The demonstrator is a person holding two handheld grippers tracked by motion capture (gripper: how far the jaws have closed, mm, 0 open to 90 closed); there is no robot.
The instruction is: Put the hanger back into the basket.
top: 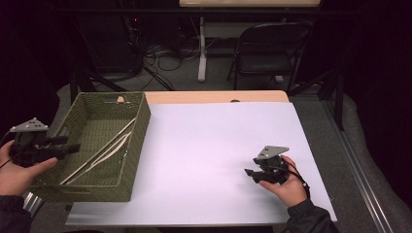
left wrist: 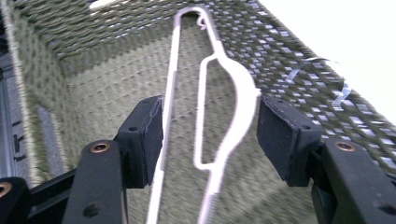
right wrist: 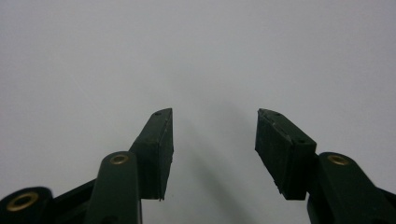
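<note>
Woven green basket point(top: 137, 127) holds white hangers point(left wrist: 224, 116); left tool point(left wrist: 210, 140) open above.

The basket point(top: 133, 160) walls are boxing in the hangers point(top: 104, 150), so the top is staying the one open way in. The left gripper point(top: 73, 145) is hanging at that opening, jaws apart. Right of the basket, bare white table point(top: 209, 145) is giving plenty of room around the right gripper point(top: 250, 174).

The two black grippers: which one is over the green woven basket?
The left gripper: it reaches over the rim of the green woven basket, above the white hangers. The right gripper is over the bare white table.
</note>
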